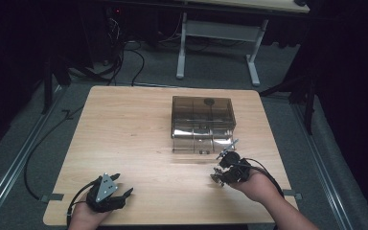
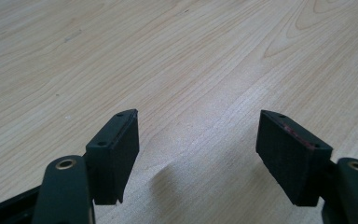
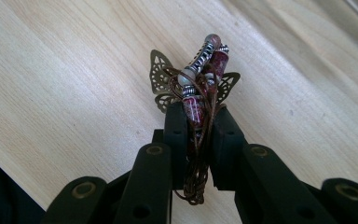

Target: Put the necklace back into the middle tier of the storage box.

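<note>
From the high view, a wooden table [image 1: 139, 129] sits mid-frame with a smoky clear plastic box [image 1: 202, 123] right of centre, its front split into small drawers or compartments. The left gripper [image 1: 123, 186] rests at the lower left, near the table's front edge, and the right gripper [image 1: 222, 166] hangs at the lower right, just in front of the box, with something small and glinting at its tip. In the left gripper view, the jaws stand wide apart with nothing between them, bare wood grain beyond. In the right gripper view, the jaws are closed tight on a bundle of jewellery [image 3: 199, 88] at centre frame: a brown cord strung with dark red and silver beads, with a brass butterfly charm [image 3: 161, 81] poking out at the top left of the bunch. My guess is the jewellery is headed for the box; if so, the free gripper would do well to steady the box or pull a drawer, while the other keeps its grip firm so the loose cord cannot slip, and approaches slowly.
</note>
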`<state>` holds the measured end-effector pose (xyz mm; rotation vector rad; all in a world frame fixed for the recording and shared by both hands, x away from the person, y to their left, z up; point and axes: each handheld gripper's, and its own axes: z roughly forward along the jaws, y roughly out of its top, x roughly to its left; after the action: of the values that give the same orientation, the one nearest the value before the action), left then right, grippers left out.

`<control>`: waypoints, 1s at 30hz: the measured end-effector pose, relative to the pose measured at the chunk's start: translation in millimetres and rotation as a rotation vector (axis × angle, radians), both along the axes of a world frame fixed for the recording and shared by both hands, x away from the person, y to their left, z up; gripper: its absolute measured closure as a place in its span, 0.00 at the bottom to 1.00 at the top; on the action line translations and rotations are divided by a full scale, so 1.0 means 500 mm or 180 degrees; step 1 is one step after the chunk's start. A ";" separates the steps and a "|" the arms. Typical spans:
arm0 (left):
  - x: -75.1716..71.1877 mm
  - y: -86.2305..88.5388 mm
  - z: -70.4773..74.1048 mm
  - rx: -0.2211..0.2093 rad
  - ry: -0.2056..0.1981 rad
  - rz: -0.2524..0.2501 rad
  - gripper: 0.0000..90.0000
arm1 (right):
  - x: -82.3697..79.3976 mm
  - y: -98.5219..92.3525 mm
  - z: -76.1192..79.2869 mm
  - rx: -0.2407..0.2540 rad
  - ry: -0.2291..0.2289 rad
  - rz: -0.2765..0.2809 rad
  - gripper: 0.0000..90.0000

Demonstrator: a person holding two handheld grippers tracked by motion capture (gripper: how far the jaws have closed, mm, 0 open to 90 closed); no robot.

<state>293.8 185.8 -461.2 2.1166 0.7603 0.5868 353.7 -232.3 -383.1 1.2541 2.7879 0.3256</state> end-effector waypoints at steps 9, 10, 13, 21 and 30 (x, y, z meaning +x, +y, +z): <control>0.000 0.000 0.000 -0.0019 -0.0001 0.0005 0.34 | 0.017 0.001 0.024 0.0052 -0.0058 -0.0035 0.88; 0.000 0.000 0.000 -0.0017 -0.0001 0.0003 0.34 | 0.021 0.000 0.029 0.0075 -0.0079 -0.0048 0.89; -0.001 0.000 0.000 -0.0019 -0.0009 0.0005 0.34 | 0.030 0.002 0.040 0.0095 -0.0100 -0.0098 0.88; -0.001 0.001 0.000 -0.0021 0.0003 0.0003 0.34 | 0.056 0.017 0.063 0.0083 -0.0191 -0.0022 0.88; -0.001 0.002 0.001 -0.0020 0.0001 -0.0005 0.34 | 0.089 0.037 0.093 0.0096 -0.0241 0.0007 0.88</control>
<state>293.5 186.9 -460.9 2.1113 0.7597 0.5824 398.3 -213.7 -336.7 1.2183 2.7310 0.4077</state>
